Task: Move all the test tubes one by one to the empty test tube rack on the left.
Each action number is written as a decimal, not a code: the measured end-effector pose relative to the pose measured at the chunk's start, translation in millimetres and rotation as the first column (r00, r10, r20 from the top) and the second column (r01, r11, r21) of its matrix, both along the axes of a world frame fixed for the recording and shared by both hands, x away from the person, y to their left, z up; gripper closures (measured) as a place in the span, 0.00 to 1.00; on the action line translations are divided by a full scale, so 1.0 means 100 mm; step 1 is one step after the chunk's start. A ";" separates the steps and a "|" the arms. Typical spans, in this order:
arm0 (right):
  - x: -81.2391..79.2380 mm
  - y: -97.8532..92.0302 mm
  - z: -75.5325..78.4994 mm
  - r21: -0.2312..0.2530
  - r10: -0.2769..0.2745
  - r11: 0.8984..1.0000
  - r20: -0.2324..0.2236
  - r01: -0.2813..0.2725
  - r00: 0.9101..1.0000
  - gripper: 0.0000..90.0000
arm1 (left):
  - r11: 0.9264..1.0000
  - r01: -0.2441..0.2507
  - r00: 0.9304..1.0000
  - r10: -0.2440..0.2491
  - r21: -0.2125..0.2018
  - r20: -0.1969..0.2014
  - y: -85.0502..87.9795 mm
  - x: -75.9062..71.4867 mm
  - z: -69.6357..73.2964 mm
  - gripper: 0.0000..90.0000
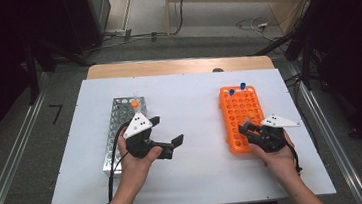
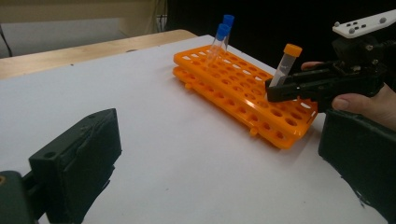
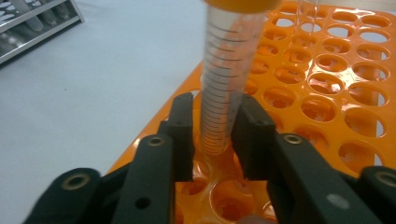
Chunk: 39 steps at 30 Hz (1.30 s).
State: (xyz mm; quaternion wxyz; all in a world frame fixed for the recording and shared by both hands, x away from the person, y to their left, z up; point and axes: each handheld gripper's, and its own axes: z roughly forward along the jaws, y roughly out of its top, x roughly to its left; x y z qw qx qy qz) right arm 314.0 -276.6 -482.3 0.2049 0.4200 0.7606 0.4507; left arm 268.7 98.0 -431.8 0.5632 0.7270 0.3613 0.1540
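Over the orange rack at three o'clock, right tongs pinching an orange-capped tube; left tongs spread.

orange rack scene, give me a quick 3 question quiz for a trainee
1. True or false: the right gripper is closed on an orange-capped tube above the orange rack.
2. How many blue-capped tubes stand at the far end of the orange rack?
A. none
B. two
C. five
3. Fill in: the left gripper, beside the metal rack on the white board, has its jaws ____ and holds nothing.

Key:
1. True: both jaws press the tube's sides, its tip just over a hole.
2. B
3. open
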 end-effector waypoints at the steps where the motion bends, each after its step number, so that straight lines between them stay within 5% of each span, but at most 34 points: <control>1: 0.00 0.00 0.00 0.000 0.001 1.000 0.003 -0.001 1.000 0.80 | 1.000 0.005 1.000 -0.005 0.004 -0.001 -0.01 0.00 -0.01 0.00; 7: -0.01 -0.05 0.01 0.029 0.006 1.000 0.011 -0.006 1.000 0.81 | 0.999 0.032 1.000 -0.031 0.010 -0.002 -0.08 -0.01 -0.03 0.00; 15: -0.11 -0.09 0.15 0.062 0.001 0.998 0.082 -0.006 0.997 0.81 | 0.998 0.056 0.998 -0.056 0.006 -0.002 -0.15 -0.03 -0.05 0.00; 25: -0.25 0.07 0.24 0.075 0.093 0.992 0.086 -0.100 0.992 0.81 | 0.995 0.099 0.995 -0.099 0.003 -0.001 -0.24 -0.06 -0.03 0.00; 31: -0.33 0.25 0.23 0.065 0.186 0.979 0.070 -0.191 0.980 0.81 | 0.991 0.137 0.991 -0.137 -0.006 0.003 -0.32 -0.09 -0.01 0.05; 39: -0.43 0.47 0.21 0.055 0.318 0.946 0.034 -0.320 0.947 0.81 | 0.984 0.179 0.984 -0.179 -0.001 -0.003 -0.49 -0.11 -0.01 0.22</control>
